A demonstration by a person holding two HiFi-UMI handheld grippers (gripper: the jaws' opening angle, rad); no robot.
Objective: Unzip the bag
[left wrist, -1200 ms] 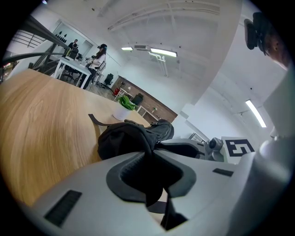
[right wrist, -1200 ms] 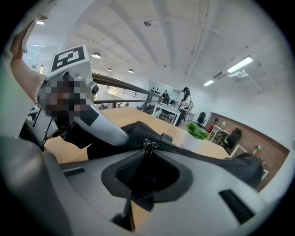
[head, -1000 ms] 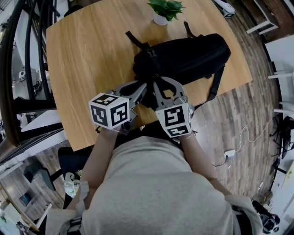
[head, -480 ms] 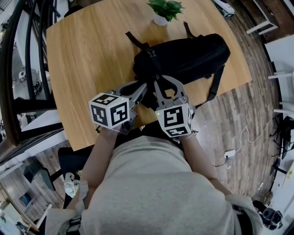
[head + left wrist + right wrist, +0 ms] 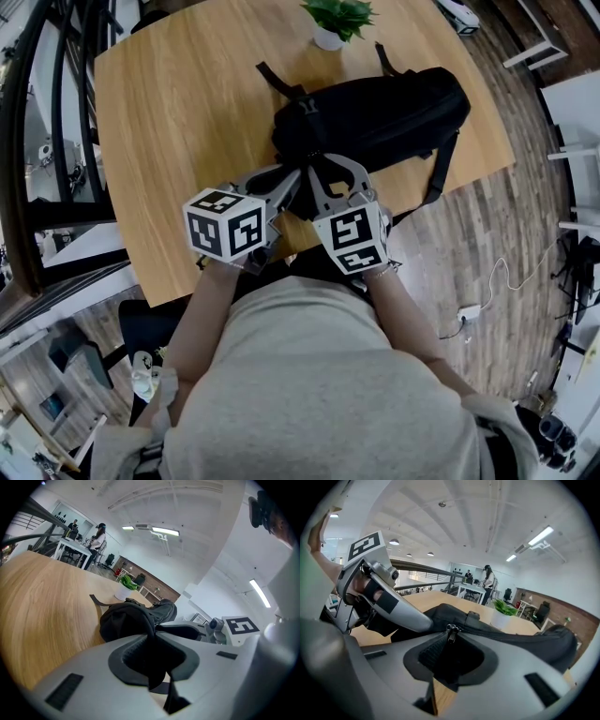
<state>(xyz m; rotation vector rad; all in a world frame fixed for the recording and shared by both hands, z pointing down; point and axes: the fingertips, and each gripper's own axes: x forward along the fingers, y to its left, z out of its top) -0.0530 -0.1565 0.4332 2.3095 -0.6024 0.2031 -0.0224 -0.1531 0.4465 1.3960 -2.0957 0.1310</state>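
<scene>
A black bag [image 5: 375,108] lies across the wooden table [image 5: 178,112], one end toward me. Both grippers meet at that near end. My left gripper [image 5: 295,180] is shut on a fold of the bag's black fabric [image 5: 140,625], which runs down between its jaws. Close on its right, my right gripper [image 5: 315,171] has its jaws closed round the metal zipper pull [image 5: 451,633] at the end of the zip line [image 5: 506,637]. In the right gripper view the left gripper's grey finger [image 5: 396,609] crosses just beside the pull.
A small potted plant [image 5: 337,21] stands at the table's far edge behind the bag. A bag strap [image 5: 441,173] hangs over the right table edge. A cable and adapter [image 5: 469,311] lie on the wood floor. People stand at desks far off.
The right gripper has shifted slightly left and toward the bag, nearer the left gripper. The left gripper and the bag have hardly moved.
</scene>
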